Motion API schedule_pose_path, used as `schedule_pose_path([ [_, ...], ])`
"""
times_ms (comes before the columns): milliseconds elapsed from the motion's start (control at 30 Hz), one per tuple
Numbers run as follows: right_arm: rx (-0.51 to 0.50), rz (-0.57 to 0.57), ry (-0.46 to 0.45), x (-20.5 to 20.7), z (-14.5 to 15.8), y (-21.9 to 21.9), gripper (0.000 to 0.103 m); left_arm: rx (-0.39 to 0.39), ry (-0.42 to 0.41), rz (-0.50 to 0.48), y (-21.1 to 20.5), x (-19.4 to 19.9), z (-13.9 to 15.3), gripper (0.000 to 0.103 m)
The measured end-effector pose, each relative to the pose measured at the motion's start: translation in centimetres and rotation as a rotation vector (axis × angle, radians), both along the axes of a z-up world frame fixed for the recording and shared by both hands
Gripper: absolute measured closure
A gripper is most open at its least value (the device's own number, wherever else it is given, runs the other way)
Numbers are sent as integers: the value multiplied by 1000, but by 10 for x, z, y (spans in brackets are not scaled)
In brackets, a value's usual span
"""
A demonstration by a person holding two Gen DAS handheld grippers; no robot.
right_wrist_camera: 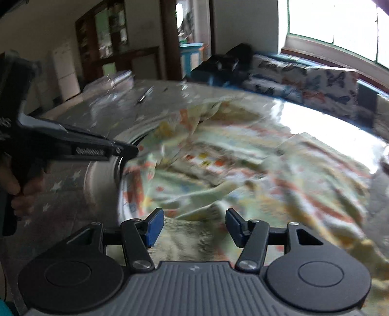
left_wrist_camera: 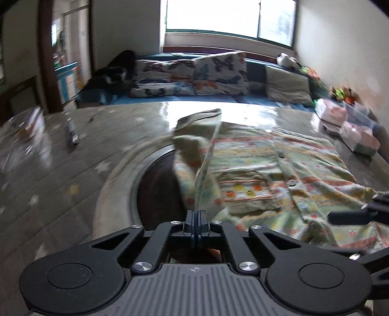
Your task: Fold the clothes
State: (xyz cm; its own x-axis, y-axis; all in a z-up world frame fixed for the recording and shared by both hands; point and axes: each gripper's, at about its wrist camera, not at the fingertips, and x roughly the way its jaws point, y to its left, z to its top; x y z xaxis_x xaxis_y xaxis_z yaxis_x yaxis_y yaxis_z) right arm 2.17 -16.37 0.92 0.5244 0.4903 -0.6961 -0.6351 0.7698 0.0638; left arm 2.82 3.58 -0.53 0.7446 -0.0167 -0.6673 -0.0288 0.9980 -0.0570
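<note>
The patterned shirt [left_wrist_camera: 279, 170] lies spread, button side up, on the glossy surface [left_wrist_camera: 97, 136], its pale green cloth crossed with orange and yellow bands. A chest pocket [left_wrist_camera: 245, 189] and a line of buttons [left_wrist_camera: 291, 182] show on the front. One part of the shirt, which looks like a sleeve [left_wrist_camera: 194, 136], is lifted off the surface and hangs from the left gripper [left_wrist_camera: 195, 216], whose jaws are pressed together on a thin edge of the fabric. The cloth runs up and away from that pinch in a taut strip.

The shirt partly covers a round dark inset [left_wrist_camera: 158, 184] with a pale ring set into the surface; the lifted sleeve hangs above the inset's near edge.

The right gripper [right_wrist_camera: 194, 227] hovers over the hem end of the shirt [right_wrist_camera: 218, 170], its jaws spread wide with blue pads [right_wrist_camera: 154, 227] facing each other and nothing between them. Whether they touch the cloth beneath I cannot tell, as this view is blurred. From here the left gripper [right_wrist_camera: 126, 149] comes in from the side, its tip meeting the shirt's edge, with the person's hand [right_wrist_camera: 17, 192] wrapped around its handle.

Beyond the shirt, past the far edge of the surface, stands a blue sofa [left_wrist_camera: 252, 70] with butterfly-print cushions [left_wrist_camera: 218, 73] under a bright window [left_wrist_camera: 218, 17]. To the right of the shirt sit some pastel boxes [left_wrist_camera: 352, 131].
</note>
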Motion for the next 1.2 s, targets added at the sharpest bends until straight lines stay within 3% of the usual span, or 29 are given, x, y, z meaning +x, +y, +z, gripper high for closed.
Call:
schedule_pose_path([
  [167, -7, -1, 6, -2, -1, 2, 40, -32, 42, 62, 25, -13, -8, 101],
  [300, 5, 6, -7, 2, 5, 8, 40, -34, 40, 61, 30, -10, -3, 93],
  [367, 15, 10, -8, 3, 8, 11, 40, -27, 20, 47, 26, -5, 4, 69],
  [400, 24, 11, -7, 5, 9, 13, 40, -17, 8, 39, 22, -2, 7, 49],
  [500, 60, 3, 3, 11, 13, 15, 40, 6, -17, 5, 11, 9, 15, 43],
  [700, 146, -13, 47, 33, 23, 19, 42, 30, -41, 16, 9, 29, 22, 8],
  [900, 192, 0, 110, 53, 16, 40, 51, 49, -49, 31, 15, 45, 30, 1],
  [1133, 190, 17, 136, 63, 1, 60, 92, 79, -51, -26, 4, 77, 40, 0],
  [1200, 194, 51, 116, 56, 4, 63, 95, 82, -50, -42, 0, 87, 40, 0],
])
